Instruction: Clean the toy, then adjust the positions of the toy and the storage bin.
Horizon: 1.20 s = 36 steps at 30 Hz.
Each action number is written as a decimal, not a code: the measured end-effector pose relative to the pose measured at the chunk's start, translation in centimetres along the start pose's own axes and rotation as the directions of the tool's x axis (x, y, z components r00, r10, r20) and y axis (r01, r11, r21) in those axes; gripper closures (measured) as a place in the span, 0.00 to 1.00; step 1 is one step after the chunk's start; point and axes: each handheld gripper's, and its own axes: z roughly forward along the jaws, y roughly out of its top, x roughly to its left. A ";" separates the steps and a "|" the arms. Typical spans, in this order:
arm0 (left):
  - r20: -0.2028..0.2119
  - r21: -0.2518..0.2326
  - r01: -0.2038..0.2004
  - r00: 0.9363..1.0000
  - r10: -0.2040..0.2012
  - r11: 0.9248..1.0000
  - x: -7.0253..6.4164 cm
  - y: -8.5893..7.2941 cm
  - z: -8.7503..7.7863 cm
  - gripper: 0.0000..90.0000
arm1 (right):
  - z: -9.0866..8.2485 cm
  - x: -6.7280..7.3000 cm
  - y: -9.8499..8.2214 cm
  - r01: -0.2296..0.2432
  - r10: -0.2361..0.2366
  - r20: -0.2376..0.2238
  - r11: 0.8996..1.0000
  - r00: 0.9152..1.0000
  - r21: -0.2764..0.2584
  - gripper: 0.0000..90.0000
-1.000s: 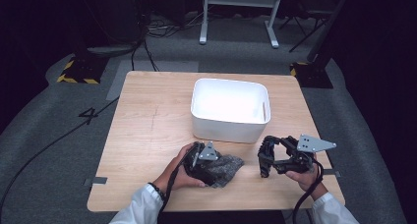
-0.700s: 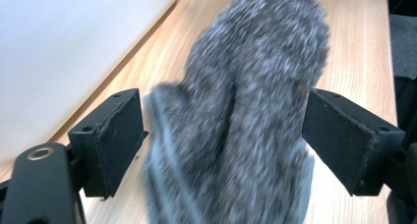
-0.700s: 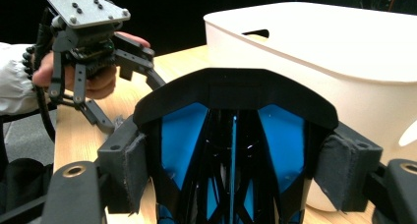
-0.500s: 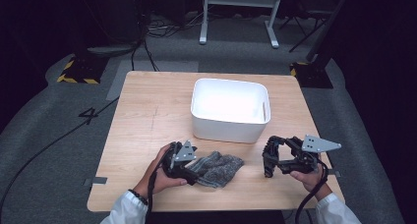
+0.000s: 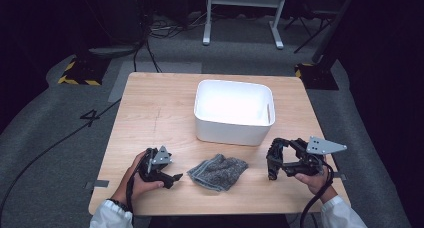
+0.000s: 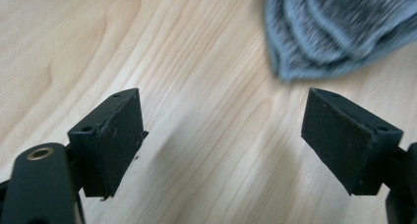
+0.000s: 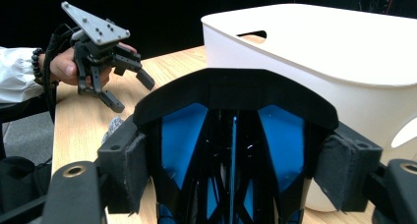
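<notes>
A crumpled grey cloth (image 5: 218, 171) lies on the wooden table (image 5: 150, 113) in front of the white bin (image 5: 234, 110). My left gripper (image 5: 175, 179) rests on the table just left of the cloth and is open. In the left gripper view its jaws (image 6: 223, 135) stand wide over bare wood, with the cloth's edge (image 6: 334, 32) beyond them. My right gripper (image 5: 272, 167) sits right of the cloth. In the right gripper view its pads (image 7: 133, 170) press on the sides of a black arched object with blue inside (image 7: 231, 101).
The bin (image 7: 334, 52) looms close on the right in the right gripper view. The left gripper (image 7: 133, 95) and its hand show far off there. Bare wood lies left of the bin. The table's front edge runs just below both hands.
My left gripper has drawn back to the left off the cloth, which now lies alone on the table. The right gripper has kept still.
</notes>
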 end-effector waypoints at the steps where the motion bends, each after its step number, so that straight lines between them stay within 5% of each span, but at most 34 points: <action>1: 0.001 0.008 0.006 1.000 -0.006 1.000 0.1 -0.2 0.1 0.18 | 0.0 0.0 0.0 0.000 0.000 0.000 1.000 1.000 0.001 0.28; 11: -0.008 -0.028 0.060 0.998 -0.061 0.998 0.8 -0.8 0.6 0.17 | -0.6 -0.1 0.2 0.007 -0.007 0.011 1.000 1.000 -0.005 0.28; 36: -0.024 -0.029 0.075 0.997 -0.075 0.997 0.7 -0.4 1.0 0.16 | -2.1 -0.3 1.0 0.028 -0.027 0.051 1.000 0.998 -0.010 0.28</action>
